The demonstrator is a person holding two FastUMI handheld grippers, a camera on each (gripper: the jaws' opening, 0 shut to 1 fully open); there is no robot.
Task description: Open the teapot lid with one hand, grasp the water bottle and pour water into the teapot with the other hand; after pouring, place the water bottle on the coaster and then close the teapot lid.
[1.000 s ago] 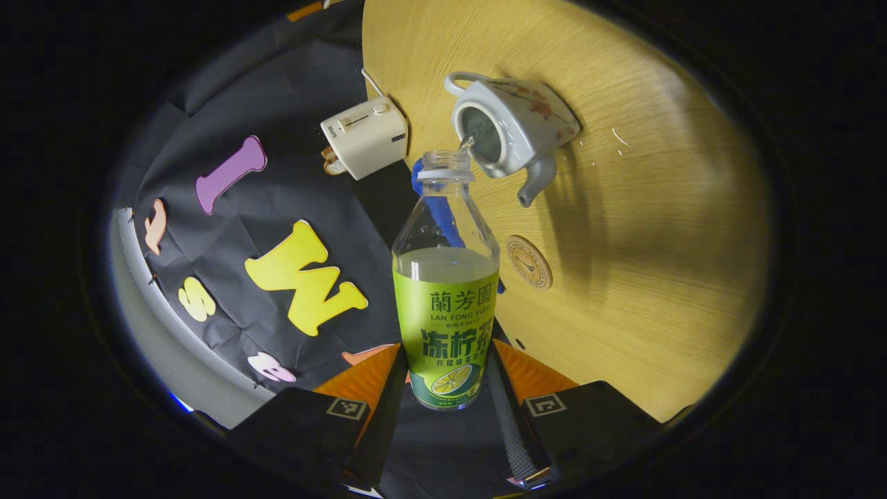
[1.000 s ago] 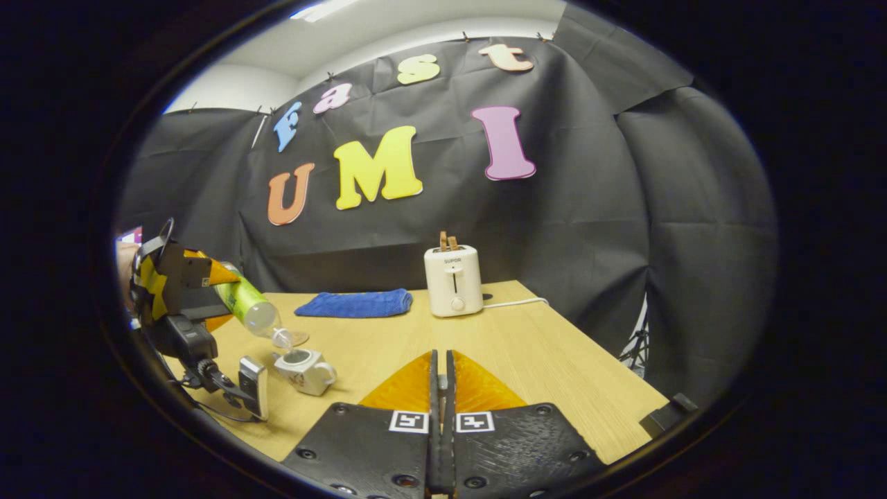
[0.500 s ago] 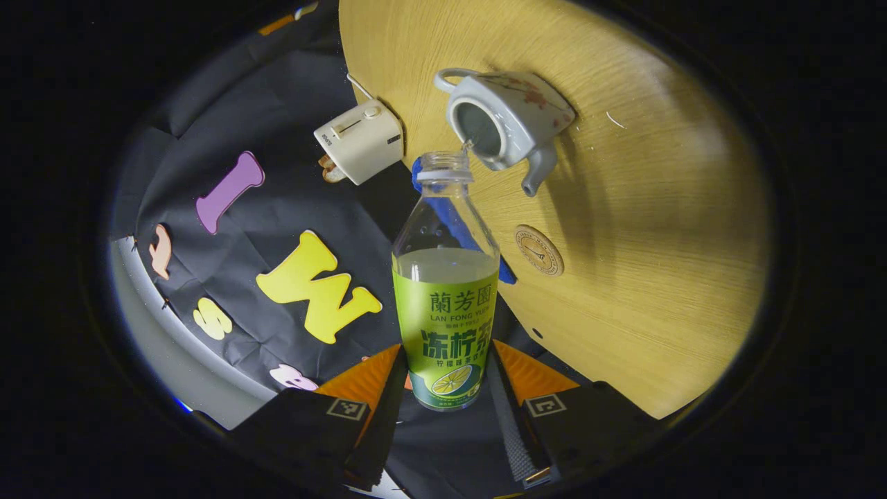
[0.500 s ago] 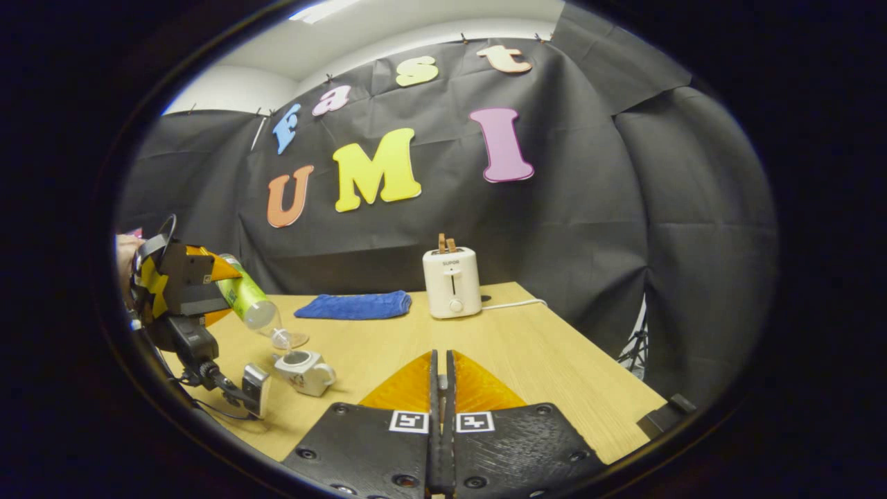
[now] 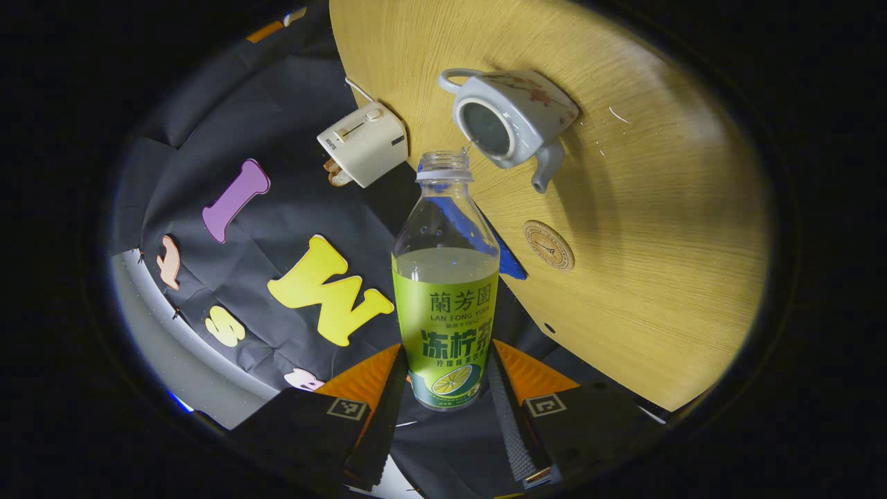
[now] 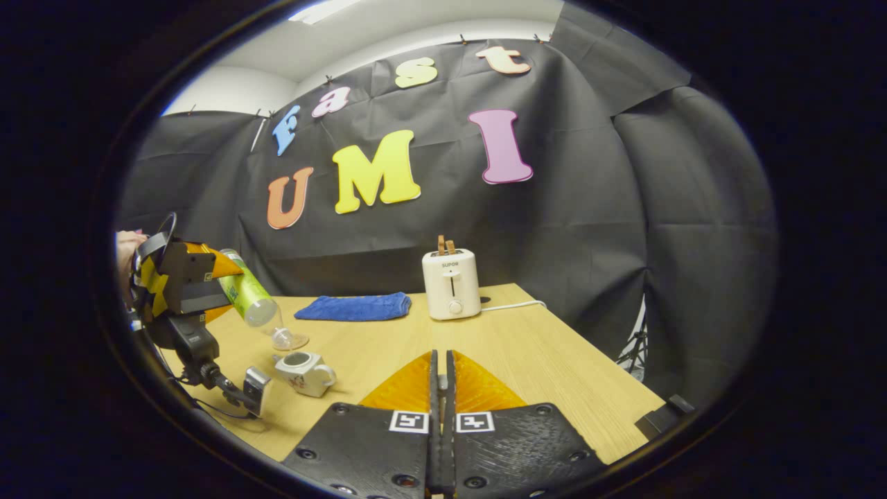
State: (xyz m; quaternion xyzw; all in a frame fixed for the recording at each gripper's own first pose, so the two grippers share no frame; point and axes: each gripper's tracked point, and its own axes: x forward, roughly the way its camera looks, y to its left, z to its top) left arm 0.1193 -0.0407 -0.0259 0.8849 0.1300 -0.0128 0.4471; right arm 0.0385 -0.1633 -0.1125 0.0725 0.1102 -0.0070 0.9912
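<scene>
Bottle [image 5: 445, 277] tipped back a bit, mouth now off teapot [image 5: 511, 121] opening.

Capless green-labelled water bottle [image 5: 445, 277] tilted over open white teapot [image 5: 509, 121], near round coaster [image 5: 548, 245]

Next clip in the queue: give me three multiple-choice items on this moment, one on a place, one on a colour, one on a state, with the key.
1. Where does the coaster lie?
A. on the bare table, apart from the teapot
B. under the teapot
C. on top of the toaster

2. What colour is the folded cloth on the table?
A. red
B. blue
C. white

3. How is the teapot?
A. lid on
B. tipped on its side
C. lid off, upright

Key: 1 A, the left gripper view shows wood between the coaster and the teapot. 2 B, the cloth beside the toaster is blue. 3 C, its open mouth shows while the left tongs hold the water bottle tilted, neck toward it.
</scene>
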